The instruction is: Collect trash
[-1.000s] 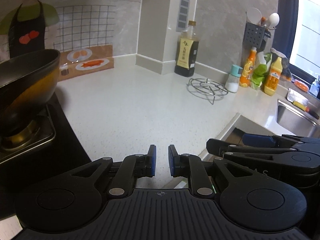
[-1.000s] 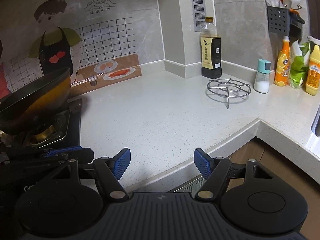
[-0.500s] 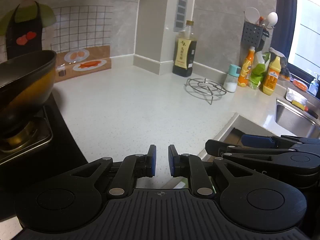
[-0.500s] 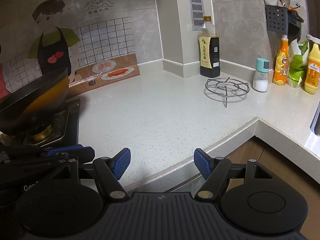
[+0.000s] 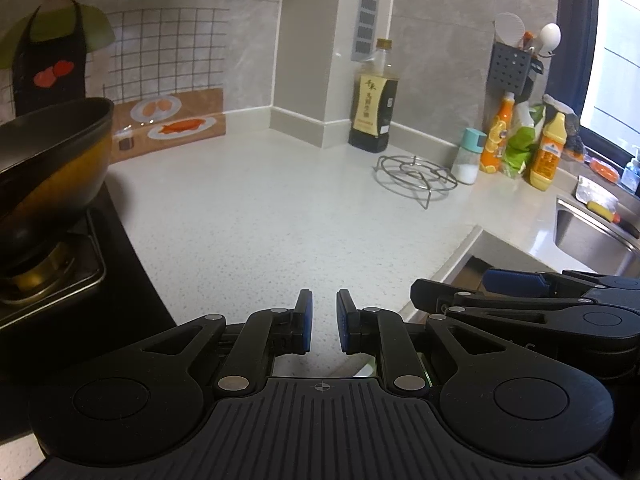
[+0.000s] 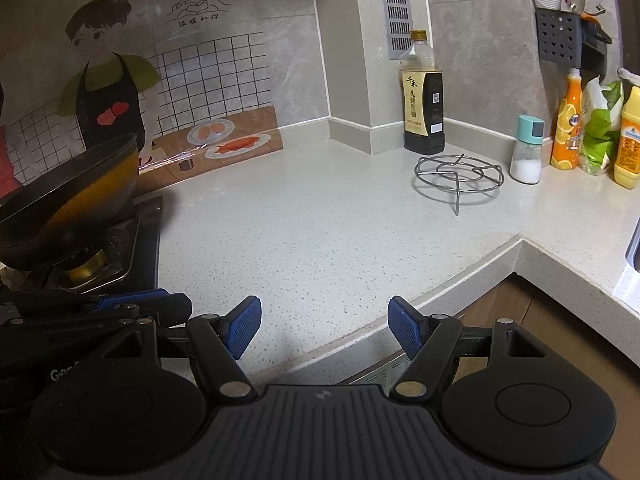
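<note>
No loose trash shows on the white speckled countertop (image 5: 280,208) in either view. My left gripper (image 5: 322,322) hovers over the counter's front edge, its blue pads close together with a narrow gap and nothing between them. My right gripper (image 6: 324,330) is open wide and empty over the same front edge. The right gripper also shows from the side at the right of the left wrist view (image 5: 520,304). The left gripper shows at the left of the right wrist view (image 6: 120,308).
A black wok (image 5: 44,160) sits on the gas stove (image 5: 48,280) at the left. A soy sauce bottle (image 6: 423,96), wire trivet (image 6: 458,176), salt shaker (image 6: 527,152) and several bottles (image 6: 568,124) stand at the back right. A sink (image 5: 596,236) lies far right.
Both grippers have drifted slightly, so the scene shifts a little. Their jaws have not changed.
</note>
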Demonstrator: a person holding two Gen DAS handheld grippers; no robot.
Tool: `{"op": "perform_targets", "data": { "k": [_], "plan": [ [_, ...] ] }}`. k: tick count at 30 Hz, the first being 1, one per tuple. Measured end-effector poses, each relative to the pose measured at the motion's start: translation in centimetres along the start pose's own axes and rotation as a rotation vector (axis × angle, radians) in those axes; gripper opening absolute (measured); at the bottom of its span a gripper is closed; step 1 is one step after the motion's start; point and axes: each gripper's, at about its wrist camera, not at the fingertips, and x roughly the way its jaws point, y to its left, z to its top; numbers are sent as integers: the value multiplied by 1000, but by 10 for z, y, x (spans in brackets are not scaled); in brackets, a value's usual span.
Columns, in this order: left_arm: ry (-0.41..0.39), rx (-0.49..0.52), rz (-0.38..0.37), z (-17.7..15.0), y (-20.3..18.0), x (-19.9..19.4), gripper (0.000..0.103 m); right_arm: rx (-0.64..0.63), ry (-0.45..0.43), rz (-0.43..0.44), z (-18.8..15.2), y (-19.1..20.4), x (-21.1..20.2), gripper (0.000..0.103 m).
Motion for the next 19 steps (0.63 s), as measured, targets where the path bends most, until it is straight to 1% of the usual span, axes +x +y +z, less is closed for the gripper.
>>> {"op": "perform_targets", "data": {
  "k": [13, 16, 19],
  "plan": [
    [8, -9, 22, 3, -1, 8, 17, 6, 11, 22, 1, -3, 9, 71],
    [17, -14, 24, 3, 0, 13, 17, 12, 19, 44, 2, -6, 15, 71],
    [43, -25, 26, 4, 1, 23, 17, 24, 30, 87, 4, -13, 25, 71]
  ]
}}
